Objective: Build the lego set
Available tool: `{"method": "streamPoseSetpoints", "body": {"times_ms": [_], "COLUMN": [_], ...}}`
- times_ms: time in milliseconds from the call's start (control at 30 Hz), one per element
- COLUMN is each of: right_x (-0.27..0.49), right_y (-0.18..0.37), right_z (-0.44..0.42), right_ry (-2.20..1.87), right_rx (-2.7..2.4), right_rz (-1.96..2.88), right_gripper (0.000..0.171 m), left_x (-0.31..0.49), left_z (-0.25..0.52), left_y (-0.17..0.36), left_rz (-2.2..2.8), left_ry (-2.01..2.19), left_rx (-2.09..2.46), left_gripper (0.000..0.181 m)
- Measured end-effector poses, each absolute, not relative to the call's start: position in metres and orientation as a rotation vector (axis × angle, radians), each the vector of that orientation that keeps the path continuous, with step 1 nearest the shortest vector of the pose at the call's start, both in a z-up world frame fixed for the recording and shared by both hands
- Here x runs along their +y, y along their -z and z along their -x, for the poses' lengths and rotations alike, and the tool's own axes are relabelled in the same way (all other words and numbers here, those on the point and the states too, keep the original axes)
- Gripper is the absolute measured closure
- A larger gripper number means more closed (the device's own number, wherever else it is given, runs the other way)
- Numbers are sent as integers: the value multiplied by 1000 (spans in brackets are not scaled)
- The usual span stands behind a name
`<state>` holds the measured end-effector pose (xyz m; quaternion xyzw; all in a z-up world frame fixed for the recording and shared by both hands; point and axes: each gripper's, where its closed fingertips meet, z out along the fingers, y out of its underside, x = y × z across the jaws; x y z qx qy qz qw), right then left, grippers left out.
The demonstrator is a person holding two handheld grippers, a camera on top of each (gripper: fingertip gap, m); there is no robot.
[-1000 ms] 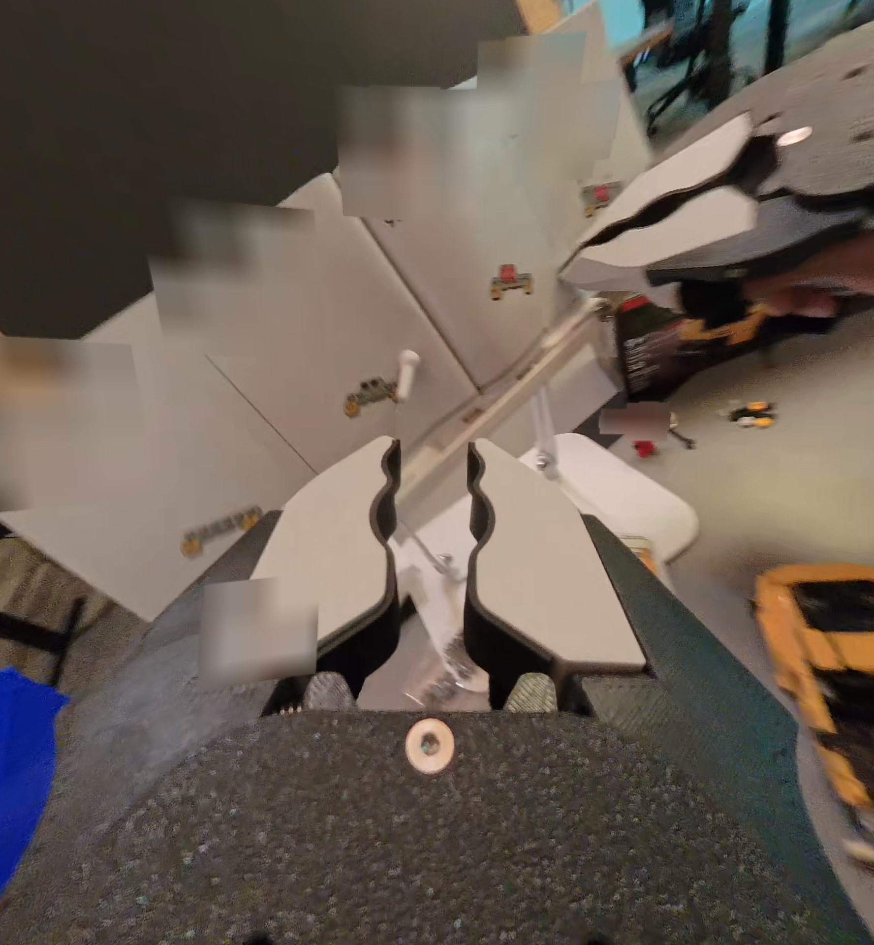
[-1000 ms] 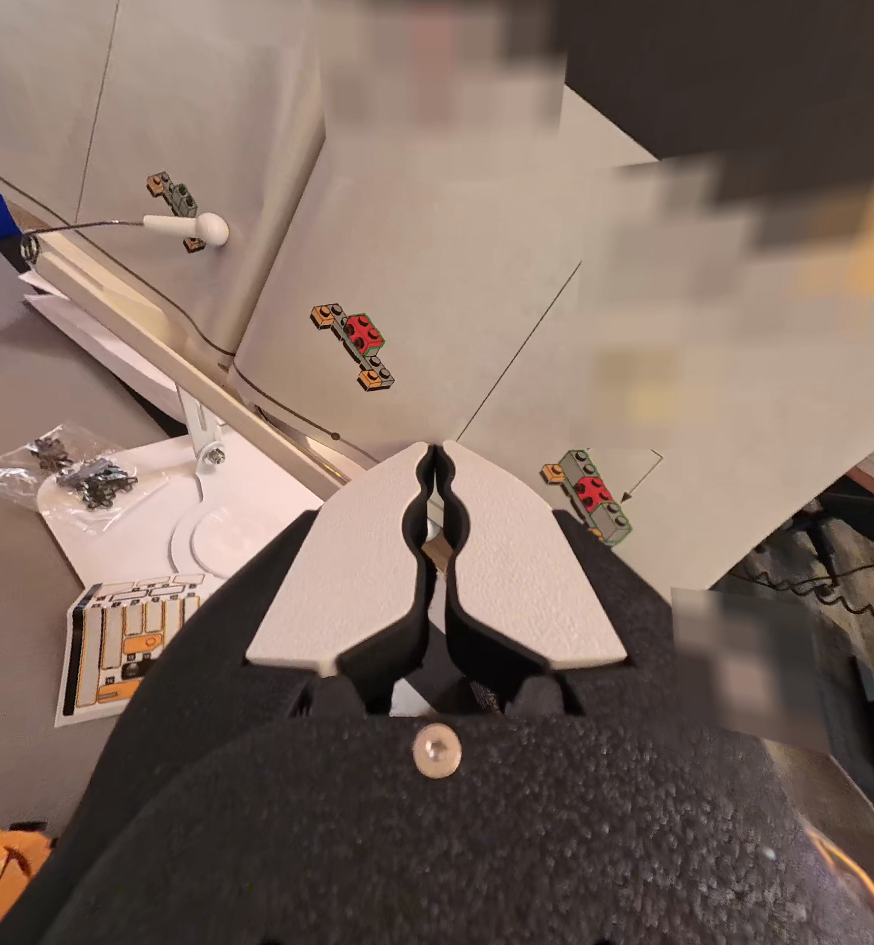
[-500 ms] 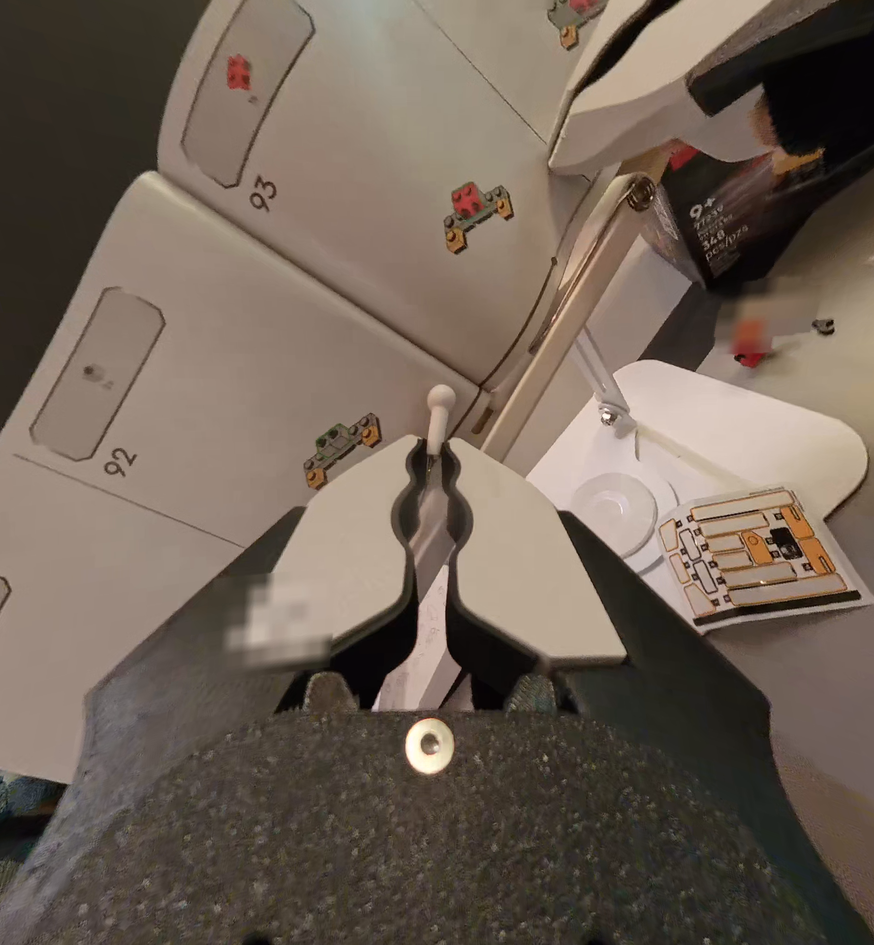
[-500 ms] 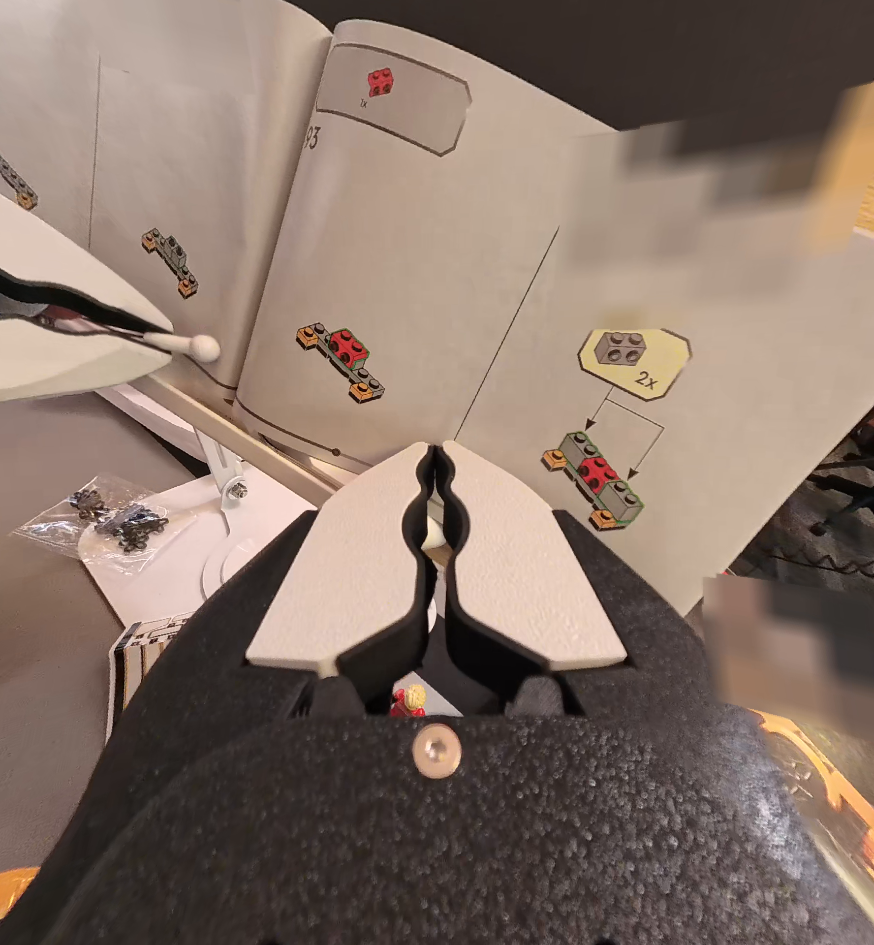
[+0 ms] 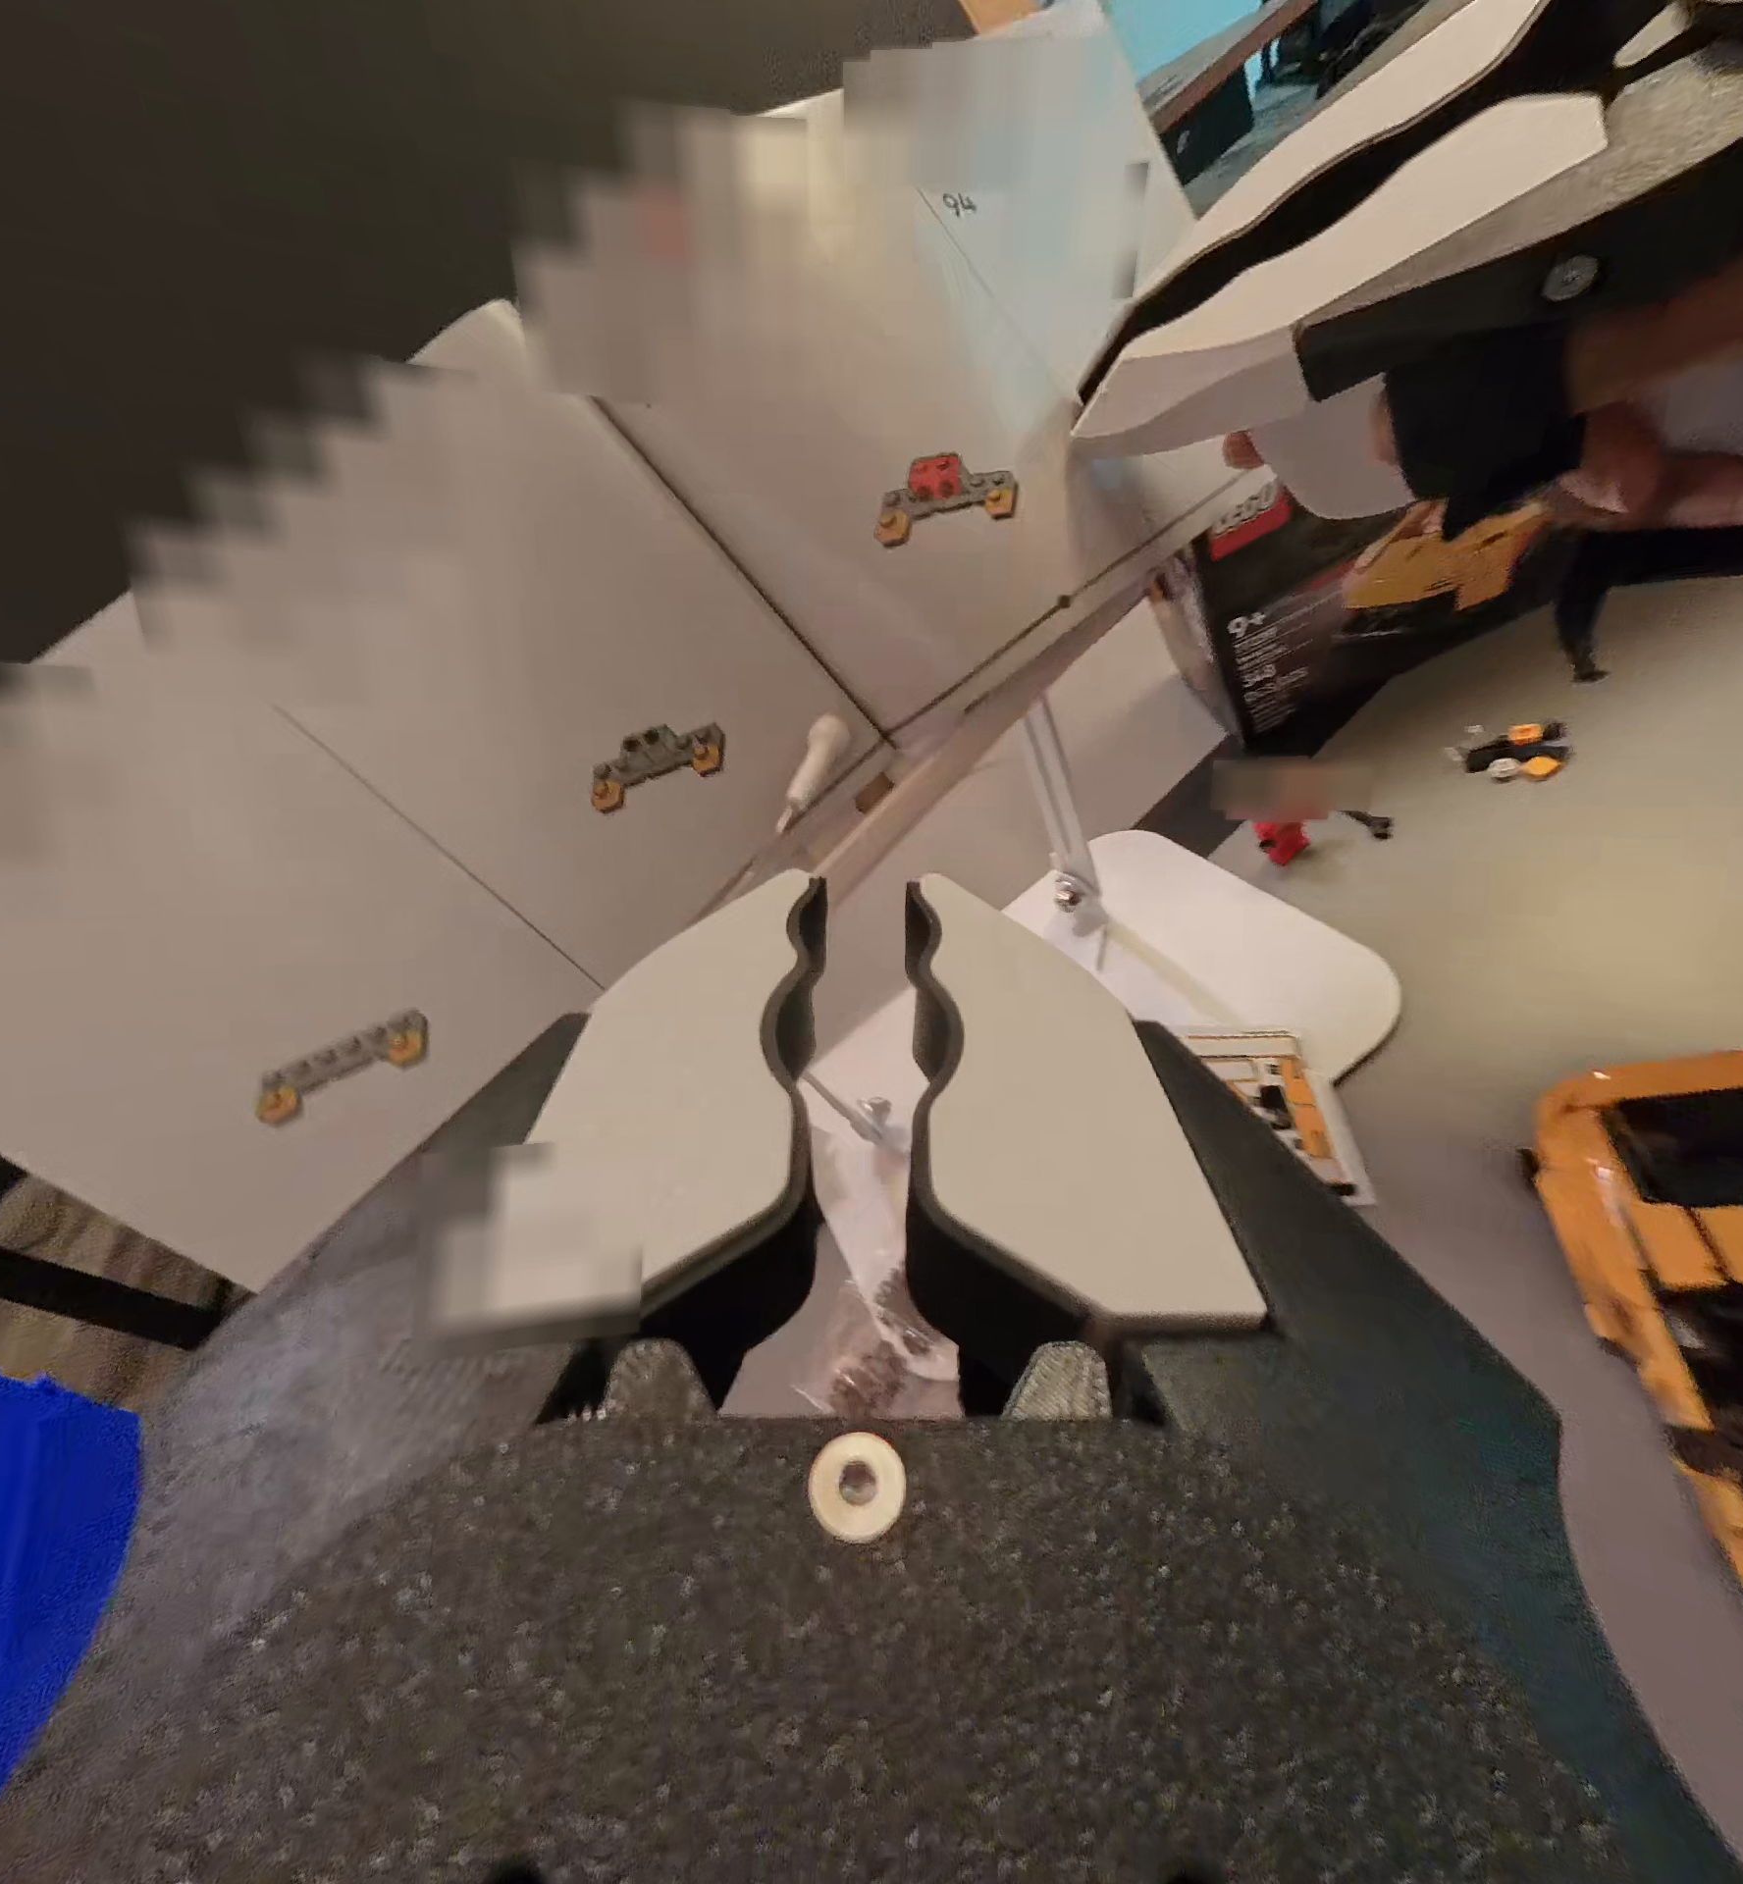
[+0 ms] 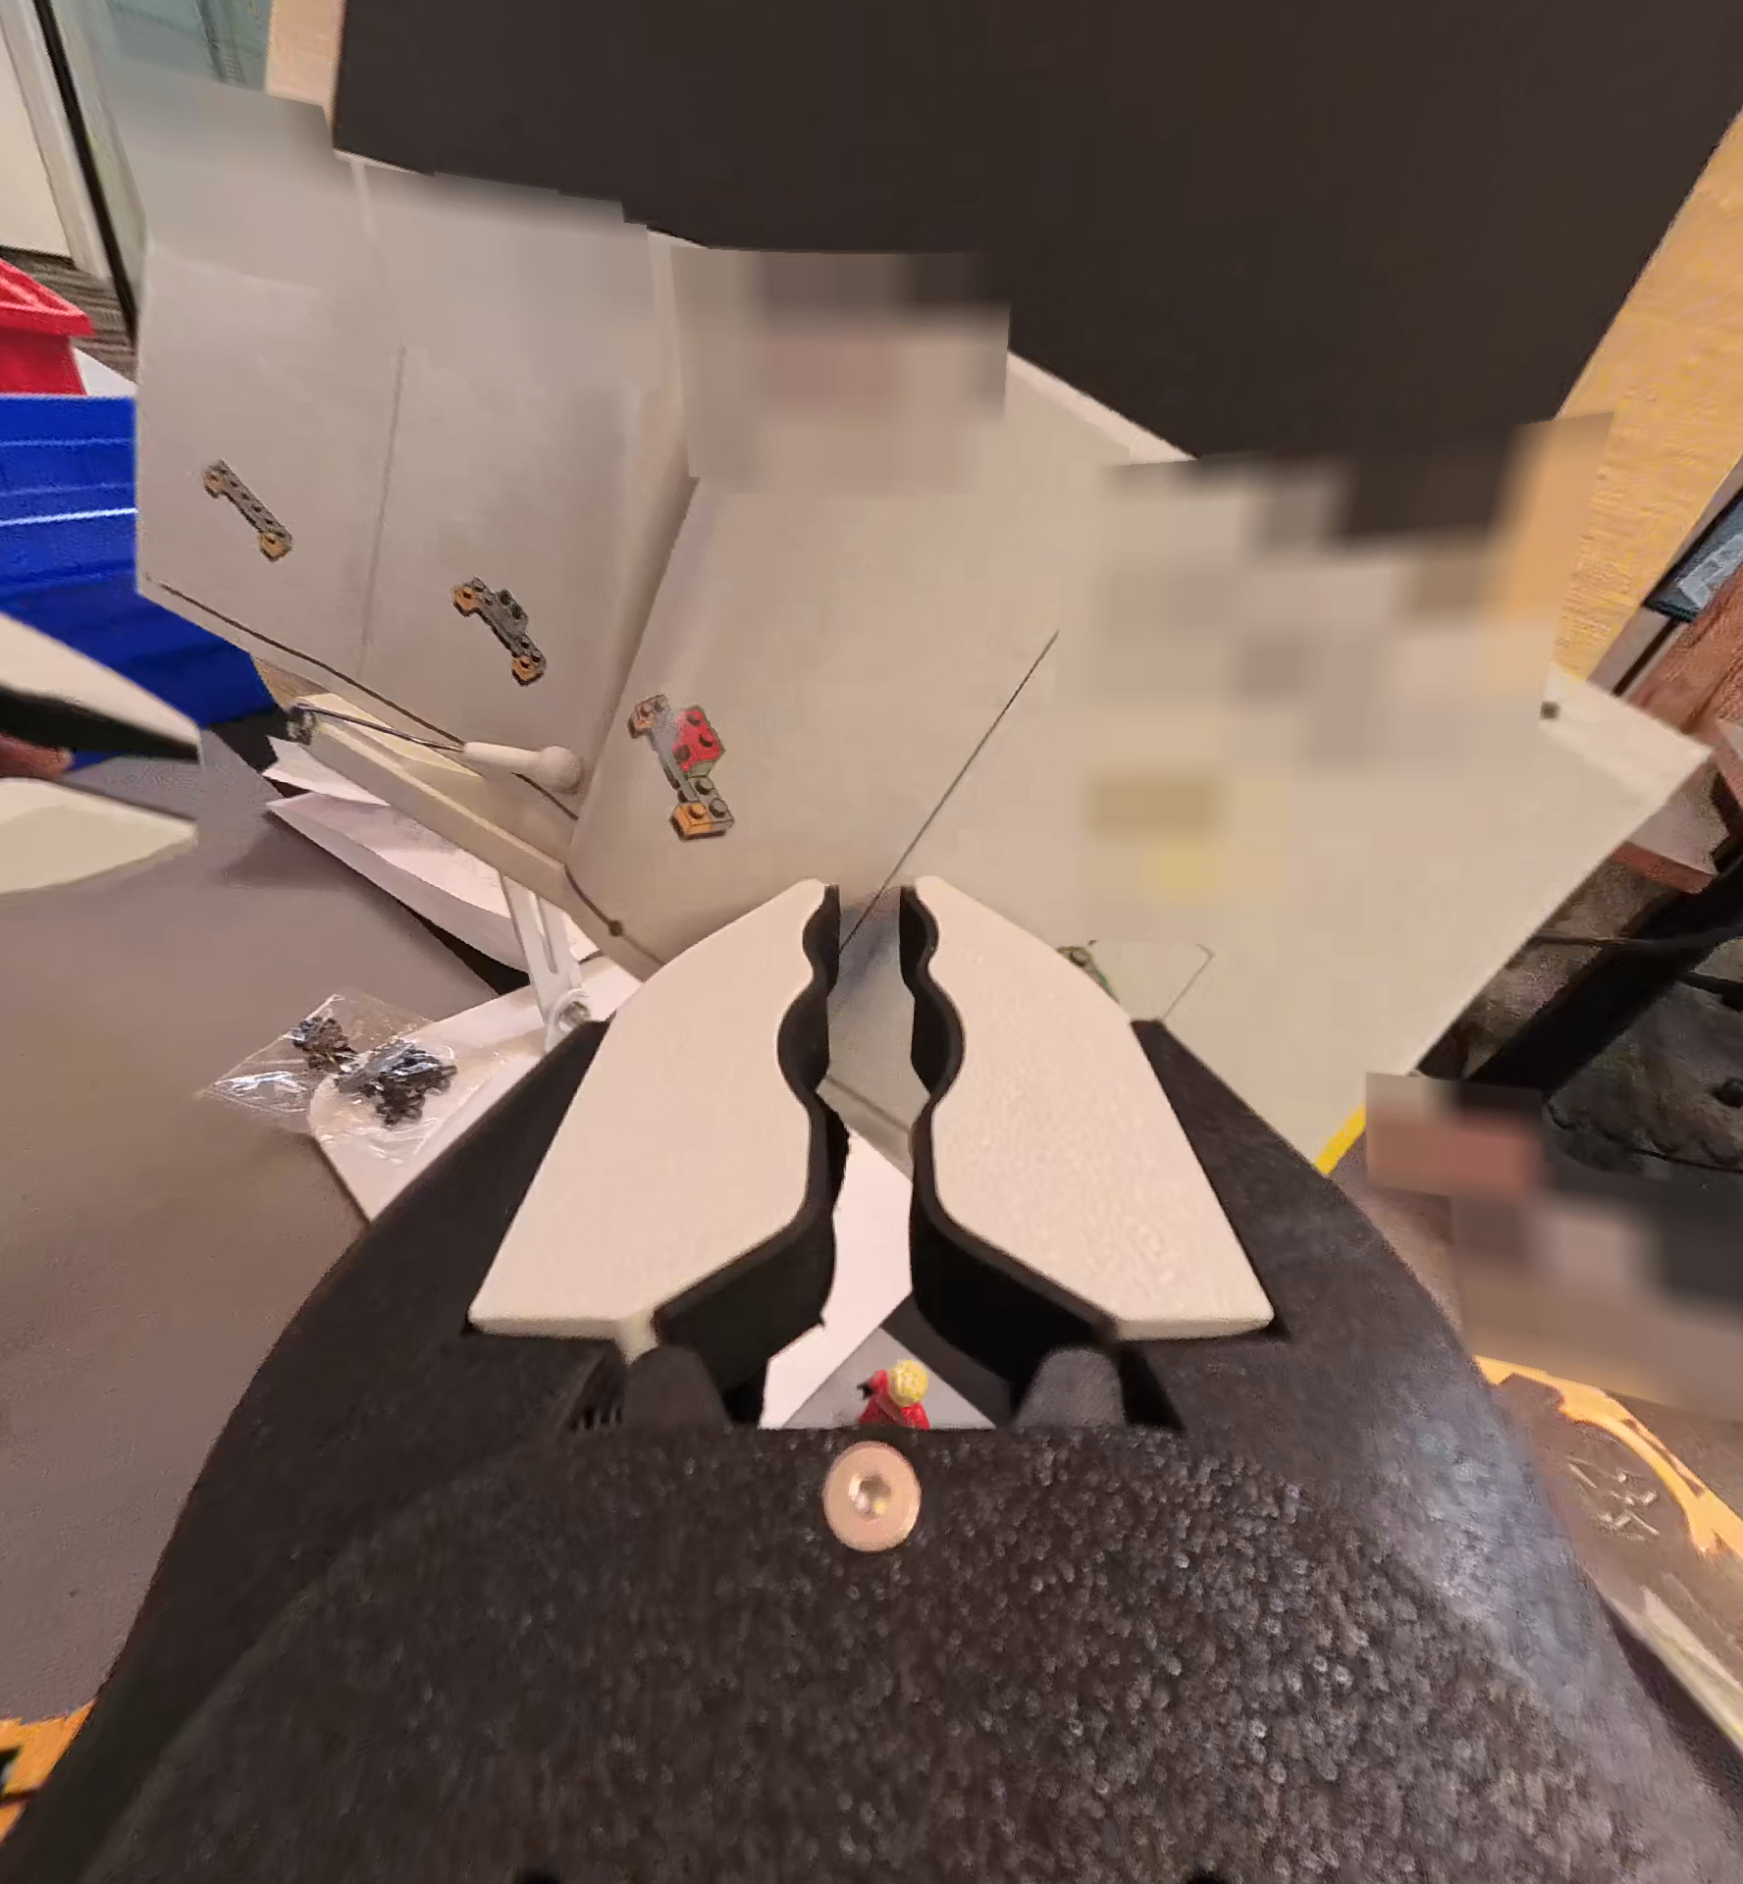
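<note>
White left tongs (image 5: 865, 897) gape empty before the instruction booklet (image 5: 500, 734).

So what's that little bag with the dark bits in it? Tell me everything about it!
The little bag is clear, crinkly plastic, lying flat on the grey table with one edge over the white stand base. Inside sits a clump of small dark pieces, too tiny to tell apart. It lies below the open booklet, and neither gripper touches it.
</note>
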<state>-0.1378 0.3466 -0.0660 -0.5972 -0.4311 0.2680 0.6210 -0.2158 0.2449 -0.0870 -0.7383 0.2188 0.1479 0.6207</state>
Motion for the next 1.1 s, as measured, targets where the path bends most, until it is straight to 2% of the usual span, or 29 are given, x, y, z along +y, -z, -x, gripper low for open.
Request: {"method": "streamPoseSetpoints", "body": {"times_ms": [300,567,800,933,1100], "right_x": [316,266,207,178,173], "right_y": [61,56,107,139,142], "right_z": [128,83,43,32,25], "right_ry": [-613,-667,-731,-806,-849], "right_rx": [-971,-828,-787,-836,-855], "right_rz": [1346,1315,1447,1477,1440], "right_gripper": [159,161,171,171,171], "left_x": [207,155,98,64,17], "left_z": [208,212,221,231,256], "left_y": [103,79,100,120,125], "left_rz": [1686,1573,1614,1662,1704], "left_ry": [-209,-58,35,44,61], "left_rx": [443,331,268,237,134], "left_gripper": [169,181,181,181,181]}}
